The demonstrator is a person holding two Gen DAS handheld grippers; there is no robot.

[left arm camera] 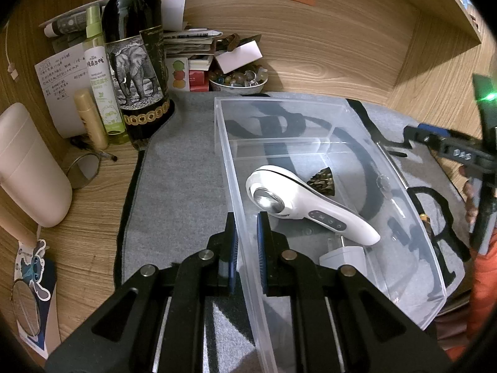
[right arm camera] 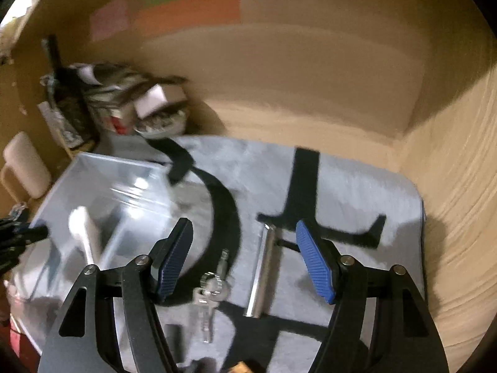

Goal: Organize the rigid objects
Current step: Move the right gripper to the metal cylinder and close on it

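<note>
- At the bottom centre of the left wrist view, the left gripper (left arm camera: 247, 242) pinches the near left wall of the clear plastic bin (left arm camera: 413, 205), probably to steady it while items go in.
- Inside the bin, mid-frame, lie a white handheld device (left arm camera: 298, 202), a white charger plug (left arm camera: 344, 256) and a small spiky brown object (left arm camera: 323, 181), already sorted.
- In the blurred right wrist view, the right gripper (right arm camera: 245, 258) hangs spread wide over the grey mat (right arm camera: 357, 192), seemingly ready for the metal tube (right arm camera: 264, 267) or the keys (right arm camera: 209, 292) lower centre.
- Upper left, an elephant-label bottle (left arm camera: 133, 59) stands apart.
</note>
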